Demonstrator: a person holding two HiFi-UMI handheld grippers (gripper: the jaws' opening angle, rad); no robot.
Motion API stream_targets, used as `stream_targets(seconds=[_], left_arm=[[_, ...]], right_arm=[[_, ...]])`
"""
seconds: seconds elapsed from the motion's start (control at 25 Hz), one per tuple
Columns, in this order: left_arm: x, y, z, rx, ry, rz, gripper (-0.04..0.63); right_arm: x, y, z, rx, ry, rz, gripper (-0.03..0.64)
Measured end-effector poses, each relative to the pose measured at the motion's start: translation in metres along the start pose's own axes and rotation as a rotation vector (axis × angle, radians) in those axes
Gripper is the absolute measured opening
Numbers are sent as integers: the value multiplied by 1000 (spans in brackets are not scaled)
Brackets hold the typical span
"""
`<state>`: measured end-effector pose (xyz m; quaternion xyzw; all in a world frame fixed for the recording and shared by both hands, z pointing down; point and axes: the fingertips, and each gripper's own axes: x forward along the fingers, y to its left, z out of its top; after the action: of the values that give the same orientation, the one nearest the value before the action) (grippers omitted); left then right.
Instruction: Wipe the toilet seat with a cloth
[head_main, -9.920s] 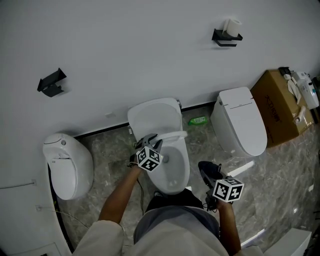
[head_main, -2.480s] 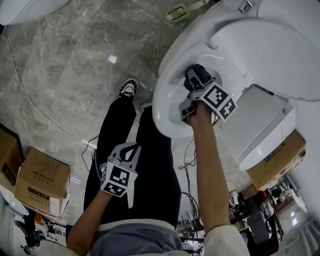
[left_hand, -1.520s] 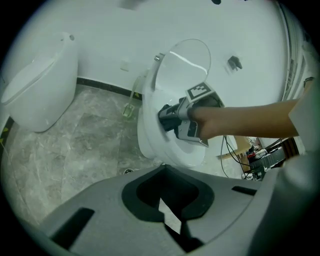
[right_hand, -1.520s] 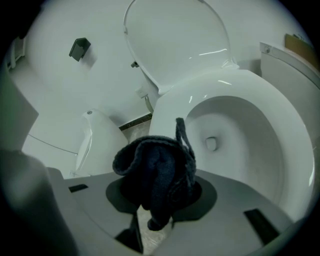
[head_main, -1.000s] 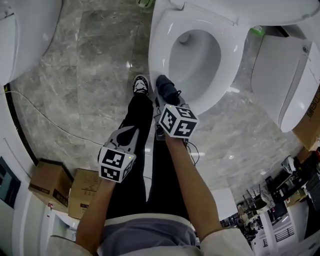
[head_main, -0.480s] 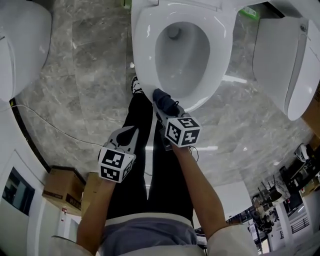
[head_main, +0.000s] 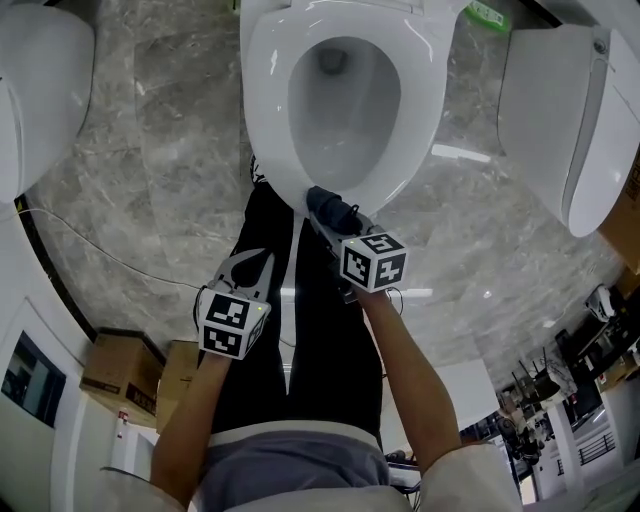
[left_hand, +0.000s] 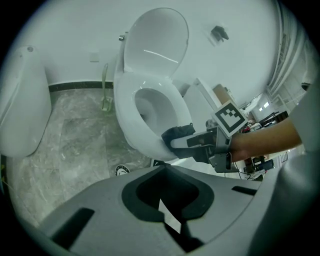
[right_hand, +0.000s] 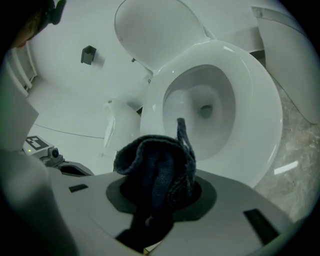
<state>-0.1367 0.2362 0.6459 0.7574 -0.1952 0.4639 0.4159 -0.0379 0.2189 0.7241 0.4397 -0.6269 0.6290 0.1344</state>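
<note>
Clamping the dark cloth (right_hand: 159, 172), the right gripper (head_main: 338, 220) points its bunched end forward at the front edge of the toilet seat (head_main: 264, 130), whose long axis runs away from the person. The left gripper (head_main: 250, 272) is closed and empty.

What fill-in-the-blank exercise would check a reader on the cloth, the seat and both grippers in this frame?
1. The right gripper holds a dark cloth in its jaws at the ____ rim of the toilet seat, the part nearest the person.
2. The left gripper hangs back from the toilet with its jaws ____ and nothing between them.
3. Behind the seat, the toilet's ____ stands raised.

Missing words: front; shut; lid.
</note>
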Motion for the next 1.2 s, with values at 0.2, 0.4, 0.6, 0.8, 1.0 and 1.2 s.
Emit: stream_targets(seconds=[0.2, 0.4, 0.6, 0.8, 1.0, 1.2], left_arm=[[7, -12, 3, -16, -2, -1, 9], [9, -19, 8, -37, -13, 6, 9], [15, -26, 19, -63, -24, 9, 9], [19, -30, 24, -84, -33, 13, 9], [25, -37, 29, -96, -26, -6, 11], [37, -44, 28, -91, 0, -21, 11]], right_arm=[[-17, -20, -3, -65, 97, 26, 117], [-33, -36, -4, -115, 187, 45, 117], [-47, -53, 2, -210, 302, 67, 117], [-57, -69, 11, -307, 418, 83, 117], [-66, -84, 29, -370, 498, 89, 117], [-73, -100, 52, -405, 566, 99, 117]])
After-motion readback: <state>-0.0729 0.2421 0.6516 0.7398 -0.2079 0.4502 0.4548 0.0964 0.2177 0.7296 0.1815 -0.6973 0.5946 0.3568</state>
